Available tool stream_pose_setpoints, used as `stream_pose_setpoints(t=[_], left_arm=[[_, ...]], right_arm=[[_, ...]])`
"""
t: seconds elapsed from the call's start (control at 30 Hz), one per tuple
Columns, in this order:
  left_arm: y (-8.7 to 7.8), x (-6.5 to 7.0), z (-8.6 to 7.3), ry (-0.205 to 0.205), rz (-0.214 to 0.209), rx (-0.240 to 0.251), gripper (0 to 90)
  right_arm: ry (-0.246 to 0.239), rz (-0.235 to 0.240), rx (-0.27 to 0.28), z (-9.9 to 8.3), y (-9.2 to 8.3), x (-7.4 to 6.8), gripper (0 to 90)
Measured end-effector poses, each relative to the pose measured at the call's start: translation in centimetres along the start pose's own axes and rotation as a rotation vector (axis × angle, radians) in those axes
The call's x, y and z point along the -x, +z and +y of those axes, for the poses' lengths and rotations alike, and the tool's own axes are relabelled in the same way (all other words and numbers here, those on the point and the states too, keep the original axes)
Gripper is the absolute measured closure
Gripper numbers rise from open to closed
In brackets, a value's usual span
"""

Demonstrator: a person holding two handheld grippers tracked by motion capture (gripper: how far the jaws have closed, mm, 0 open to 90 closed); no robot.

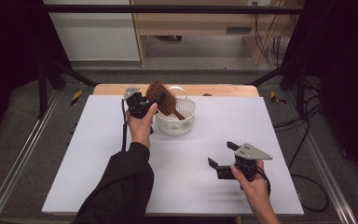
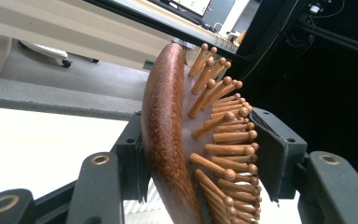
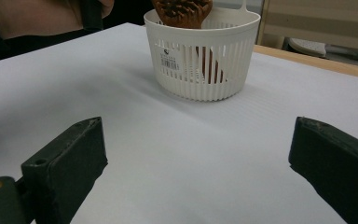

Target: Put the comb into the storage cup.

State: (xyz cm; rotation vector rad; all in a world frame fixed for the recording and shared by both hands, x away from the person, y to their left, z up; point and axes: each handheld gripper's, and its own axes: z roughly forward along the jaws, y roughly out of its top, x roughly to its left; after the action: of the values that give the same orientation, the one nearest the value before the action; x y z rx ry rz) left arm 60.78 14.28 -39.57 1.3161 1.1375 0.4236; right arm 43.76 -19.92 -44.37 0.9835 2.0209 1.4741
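Observation:
A brown wooden hairbrush [image 1: 162,96] with peg bristles stands tilted in a white slatted basket [image 1: 177,126], its handle down inside and its head above the rim. My left gripper [image 1: 154,101] is shut on the brush head. In the left gripper view one pad presses the brush's [image 2: 165,140] smooth back and the other its bristle side, with the left gripper [image 2: 203,147] level with the head's lower half. My right gripper [image 1: 220,153] rests low over the white sheet at the front right, open with nothing between its jaws. The right gripper [image 3: 196,154] faces the basket [image 3: 200,70], which holds the brush [image 3: 182,11].
A white sheet [image 1: 191,186] covers the wooden table [image 1: 223,89]; the basket sits near its far middle. Black frame bars and cables run along both sides. A hand and dark sleeve [image 1: 126,177] reach in from the front left.

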Motion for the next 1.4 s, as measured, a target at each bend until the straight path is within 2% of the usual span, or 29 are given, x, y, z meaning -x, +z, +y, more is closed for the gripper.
stream_pose_setpoints(t=[1.4], left_arm=[[-0.18,-0.93,-0.3,-0.023,0.002,-0.012,42.5]], right_arm=[[-0.001,0.002,-0.004,-0.03,0.09,-0.01,4.4]])
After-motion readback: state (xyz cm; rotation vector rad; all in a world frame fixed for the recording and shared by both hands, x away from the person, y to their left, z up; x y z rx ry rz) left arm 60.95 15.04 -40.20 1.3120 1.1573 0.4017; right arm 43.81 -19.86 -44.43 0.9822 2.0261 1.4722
